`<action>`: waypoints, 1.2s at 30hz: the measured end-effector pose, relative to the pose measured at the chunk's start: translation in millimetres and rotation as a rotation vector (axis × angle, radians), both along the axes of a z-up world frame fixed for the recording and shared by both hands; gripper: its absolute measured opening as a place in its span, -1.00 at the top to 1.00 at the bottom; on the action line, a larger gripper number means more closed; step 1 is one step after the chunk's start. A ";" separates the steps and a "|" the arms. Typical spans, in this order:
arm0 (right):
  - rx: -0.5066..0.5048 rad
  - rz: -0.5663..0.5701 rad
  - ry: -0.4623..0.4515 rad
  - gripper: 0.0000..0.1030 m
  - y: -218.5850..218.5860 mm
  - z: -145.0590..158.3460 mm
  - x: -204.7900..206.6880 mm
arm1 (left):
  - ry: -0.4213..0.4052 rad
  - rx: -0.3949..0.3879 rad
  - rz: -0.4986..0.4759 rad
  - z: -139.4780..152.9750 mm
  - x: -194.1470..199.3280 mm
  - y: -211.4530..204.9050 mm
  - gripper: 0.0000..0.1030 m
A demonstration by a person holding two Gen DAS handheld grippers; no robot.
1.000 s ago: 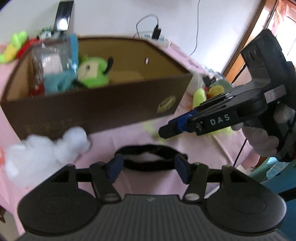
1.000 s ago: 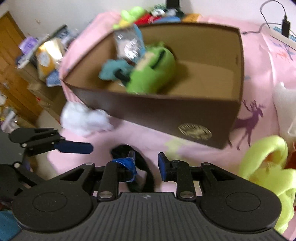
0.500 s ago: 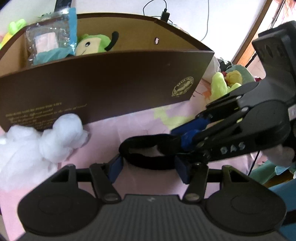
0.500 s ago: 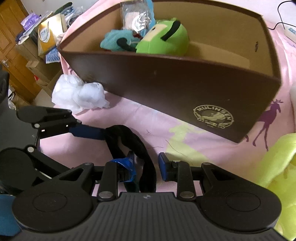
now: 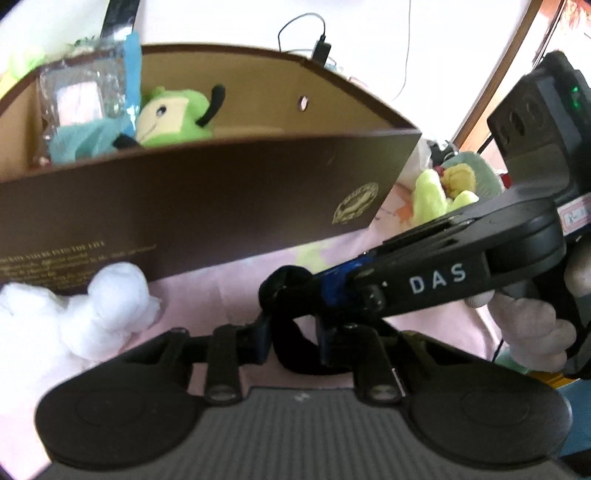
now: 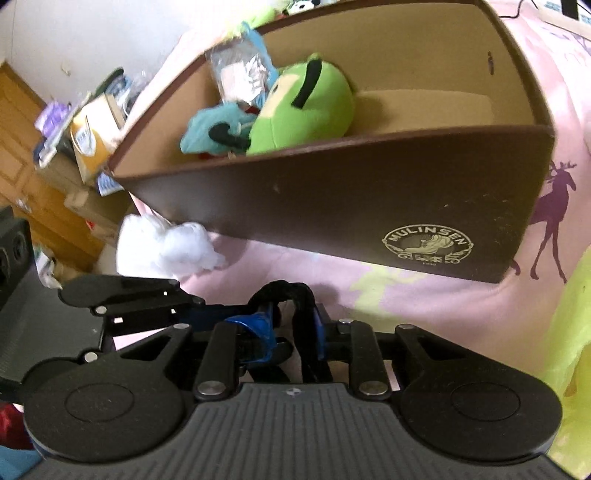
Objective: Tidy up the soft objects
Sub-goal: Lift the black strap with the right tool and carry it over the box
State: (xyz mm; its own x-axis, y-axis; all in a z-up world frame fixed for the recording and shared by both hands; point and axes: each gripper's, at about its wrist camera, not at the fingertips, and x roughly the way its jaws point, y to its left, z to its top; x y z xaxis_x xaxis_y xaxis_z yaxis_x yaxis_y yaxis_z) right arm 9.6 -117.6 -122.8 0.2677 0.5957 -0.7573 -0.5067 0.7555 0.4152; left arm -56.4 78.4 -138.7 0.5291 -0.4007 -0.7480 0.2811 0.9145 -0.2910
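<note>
Daylight floods both views, soft and fairly even. In the left wrist view the white wall (image 5: 229,26) behind the cardboard box (image 5: 207,206) is blown out to near pure white, and the doorway at the upper right glares, so detail there is lost. The box's dark outer wall stays underexposed and its gold lettering smears into unreadable streaks. A faint shadow sits under the box on the pink bedsheet (image 6: 303,269) in the right wrist view. Both pictures are slightly soft with motion blur; the white stuffing clump (image 5: 92,306) and the green plush toy (image 6: 303,107) lack crisp edges. Fisheye bending curves the box rim strongly, and the corners darken to black vignette.
</note>
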 end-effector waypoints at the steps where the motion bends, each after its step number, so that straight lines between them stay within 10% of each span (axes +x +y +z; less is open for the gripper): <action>1: 0.014 -0.004 0.001 0.94 -2.9 4.0 -0.2 | -0.009 -0.004 -0.002 4.8 -1.5 1.2 0.69; 21: 0.339 -0.052 -0.134 0.94 -8.6 113.3 6.5 | -0.337 0.004 -0.070 139.9 -0.5 34.0 0.69; 36: 0.405 -0.239 0.032 0.92 50.1 88.0 86.2 | -0.268 0.131 -0.045 119.1 86.5 93.1 0.69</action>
